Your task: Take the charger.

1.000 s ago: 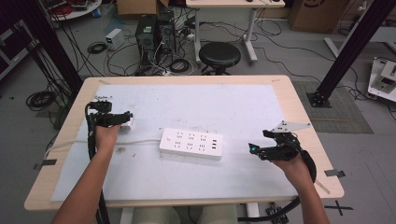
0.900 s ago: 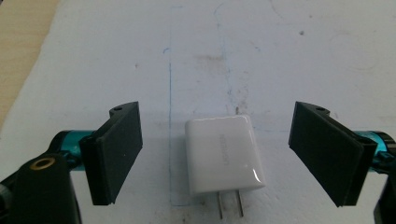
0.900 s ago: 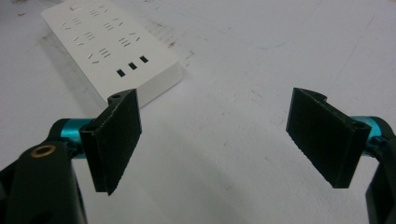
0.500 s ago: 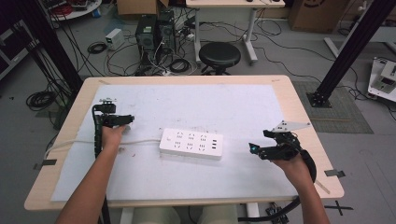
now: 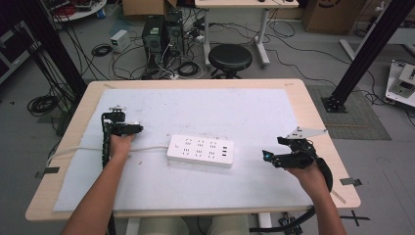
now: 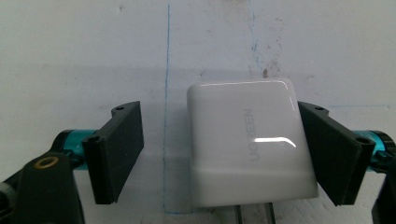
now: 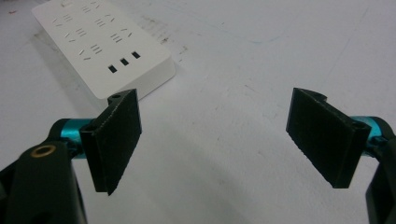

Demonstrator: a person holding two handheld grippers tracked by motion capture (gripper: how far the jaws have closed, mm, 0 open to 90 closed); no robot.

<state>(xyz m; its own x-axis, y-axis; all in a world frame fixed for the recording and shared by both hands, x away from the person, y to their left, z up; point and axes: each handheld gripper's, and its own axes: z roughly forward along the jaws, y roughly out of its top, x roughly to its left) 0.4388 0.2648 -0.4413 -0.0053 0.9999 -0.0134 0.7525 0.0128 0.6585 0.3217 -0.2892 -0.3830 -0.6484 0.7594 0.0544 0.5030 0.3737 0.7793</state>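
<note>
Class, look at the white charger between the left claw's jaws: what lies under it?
The white charger lies on the white table cover; a blue pen line runs beside it. Whatever is directly beneath it is covered.

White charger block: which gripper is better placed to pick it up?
Left. The left gripper already has the charger between its closing jaws; the right gripper sits open beyond the power strip.

White charger (image 6: 250, 149): glossy smooth plastic, embossed lettering. Power strip (image 5: 200, 151): matt white plastic. Left gripper (image 6: 219, 154) pads (image 6: 116, 149): matt black, finely ribbed. Table cover (image 5: 205, 107): white, scuffed, stained. Table (image 5: 313, 112) edge: pale wood.
</note>
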